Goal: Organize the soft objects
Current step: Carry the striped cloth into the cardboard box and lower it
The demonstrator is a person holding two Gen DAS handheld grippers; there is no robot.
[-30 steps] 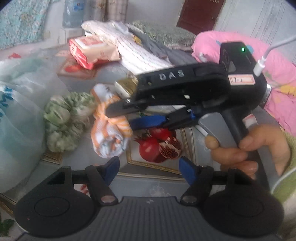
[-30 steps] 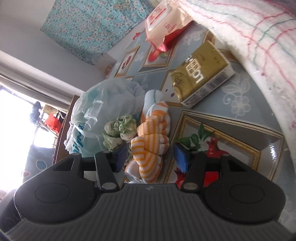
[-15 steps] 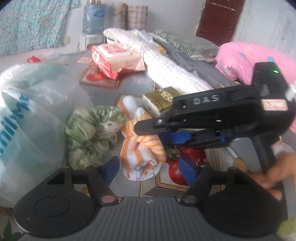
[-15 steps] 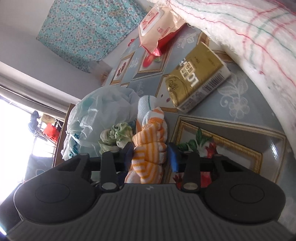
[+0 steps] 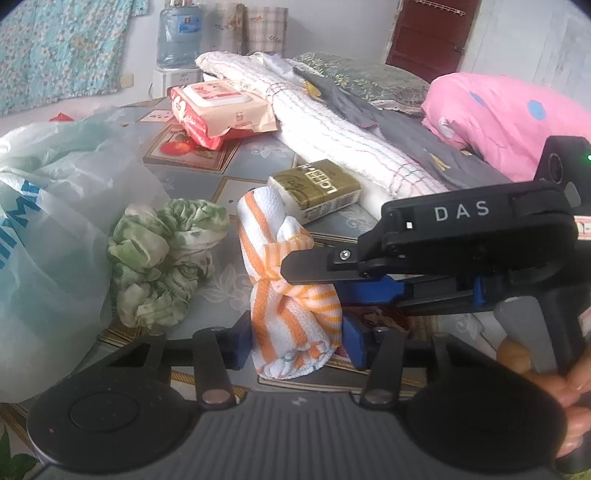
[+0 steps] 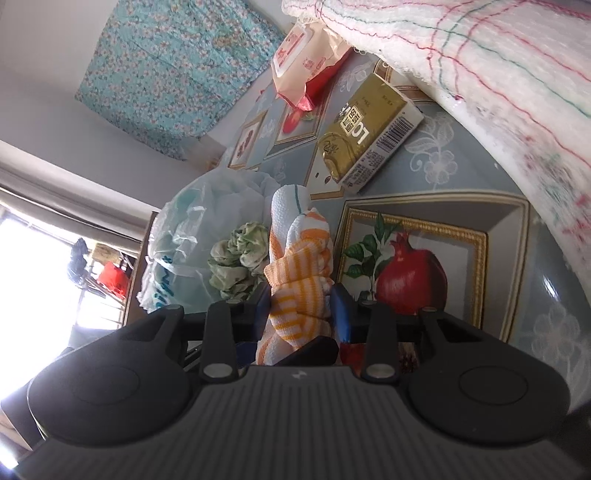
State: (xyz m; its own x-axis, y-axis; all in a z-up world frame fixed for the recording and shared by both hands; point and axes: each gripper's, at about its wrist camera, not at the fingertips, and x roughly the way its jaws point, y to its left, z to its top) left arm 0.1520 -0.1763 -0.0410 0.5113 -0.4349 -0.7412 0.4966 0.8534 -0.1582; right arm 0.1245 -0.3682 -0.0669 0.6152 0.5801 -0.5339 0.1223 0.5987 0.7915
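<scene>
step: 2-handed grip on orange striped towel (image 5: 291,291) | towel: knotted roll on table (image 5: 258,177), long axis running away from left gripper (image 5: 295,343) | left jaws just closed, pinching near end | right gripper (image 6: 301,314) from the right, jaws just closed, pinching middle | green cloth (image 5: 162,258) just beside, untouched

A gold pack (image 5: 316,187) lies on the patterned surface (image 5: 258,155), just beside a white folded blanket (image 5: 332,136). Farther off sits a red-and-white wipes pack (image 5: 218,105). A plastic bag (image 5: 48,206) fills the left; a water bottle (image 5: 180,33) stands far behind.
</scene>
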